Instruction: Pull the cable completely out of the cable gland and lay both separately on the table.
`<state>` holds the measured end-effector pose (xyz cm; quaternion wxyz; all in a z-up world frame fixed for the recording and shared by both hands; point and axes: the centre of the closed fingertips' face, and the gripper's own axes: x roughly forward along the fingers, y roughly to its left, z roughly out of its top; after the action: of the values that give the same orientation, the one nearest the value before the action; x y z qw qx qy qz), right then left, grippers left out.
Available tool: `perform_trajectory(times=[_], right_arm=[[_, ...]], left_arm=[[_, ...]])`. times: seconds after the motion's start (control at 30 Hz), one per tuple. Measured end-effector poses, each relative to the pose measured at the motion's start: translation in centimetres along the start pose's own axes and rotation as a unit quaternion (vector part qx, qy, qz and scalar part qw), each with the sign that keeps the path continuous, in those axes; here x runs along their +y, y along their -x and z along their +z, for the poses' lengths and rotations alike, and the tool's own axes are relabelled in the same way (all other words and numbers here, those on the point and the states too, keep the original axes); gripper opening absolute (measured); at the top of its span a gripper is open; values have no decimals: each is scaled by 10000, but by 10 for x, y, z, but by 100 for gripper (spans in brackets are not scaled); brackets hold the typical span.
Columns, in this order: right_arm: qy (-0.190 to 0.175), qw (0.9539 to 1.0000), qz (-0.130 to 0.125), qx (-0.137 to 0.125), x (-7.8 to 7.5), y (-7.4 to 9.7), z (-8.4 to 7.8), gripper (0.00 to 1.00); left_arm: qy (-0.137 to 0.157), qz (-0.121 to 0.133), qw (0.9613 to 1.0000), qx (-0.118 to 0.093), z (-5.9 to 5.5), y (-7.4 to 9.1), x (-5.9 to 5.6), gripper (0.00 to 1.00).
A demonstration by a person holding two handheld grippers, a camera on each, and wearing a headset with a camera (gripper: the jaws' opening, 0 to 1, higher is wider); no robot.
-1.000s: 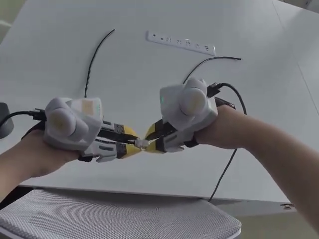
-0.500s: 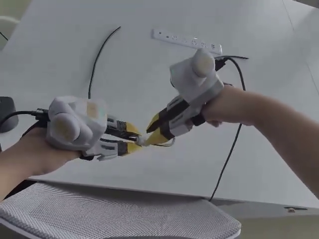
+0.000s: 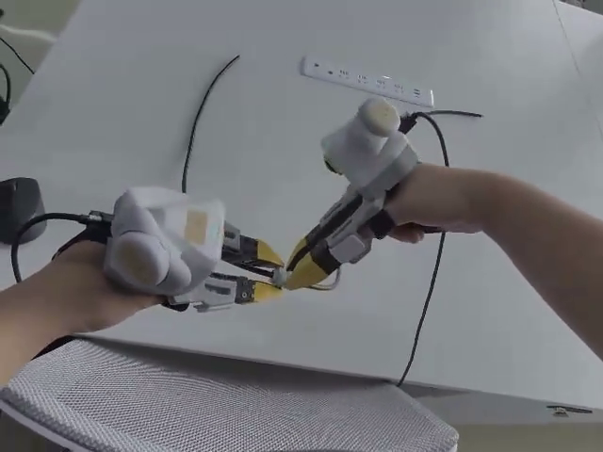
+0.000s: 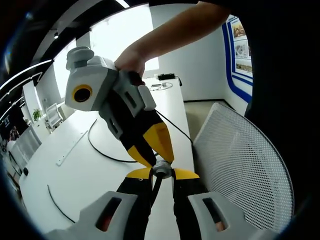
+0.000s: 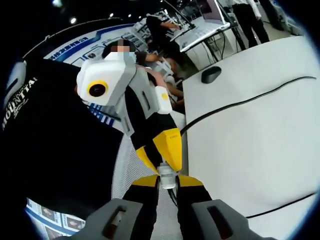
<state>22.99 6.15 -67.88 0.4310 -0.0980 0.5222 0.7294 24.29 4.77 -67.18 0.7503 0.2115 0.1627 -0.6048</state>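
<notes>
A small pale cable gland (image 3: 280, 276) hangs over the table's near edge between the two grippers' yellow tips. My left gripper (image 3: 267, 276) comes in level from the left and is shut on one end of it. My right gripper (image 3: 296, 275) slants down from the upper right and is shut on the other end. A thin cable (image 3: 327, 284) loops out under the right gripper. In the left gripper view the gland (image 4: 161, 169) sits between my own jaws, with the cable (image 4: 156, 189) running back between them. The right gripper view shows the gland (image 5: 166, 175) at my own jaw tips.
On the white table (image 3: 283, 160), a white power strip (image 3: 367, 83) lies at the far side and a loose black cable (image 3: 201, 113) runs down the left. A dark mouse-like object (image 3: 19, 209) sits at the left edge. A mesh chair (image 3: 236, 405) is below the table's edge.
The right gripper has swung its body upward and now points steeply down-left at the gland. The left gripper has held its place. Both stay shut on the gland.
</notes>
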Motion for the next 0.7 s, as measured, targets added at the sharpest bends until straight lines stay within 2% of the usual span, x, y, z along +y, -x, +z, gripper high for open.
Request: perform_trajectory(times=[0.1,0.27,0.43,0.7], right_arm=[[18,10000,67,59,3,-1,-3,9],[125,9993,184,311,8,-1,-13,9],[107,9995,173,261,7,0,-12,8],[48,9993,352,126,12,-1,-13,8]], left_arm=[[-47,-56,10000,25,0,-2,-2,15],[-95,-135,9999,32,1,-5,-8,15],[-127,-105,9998,68,1,-6,-7,15],[-194,-166,9996,91,3,-4,-11,15]])
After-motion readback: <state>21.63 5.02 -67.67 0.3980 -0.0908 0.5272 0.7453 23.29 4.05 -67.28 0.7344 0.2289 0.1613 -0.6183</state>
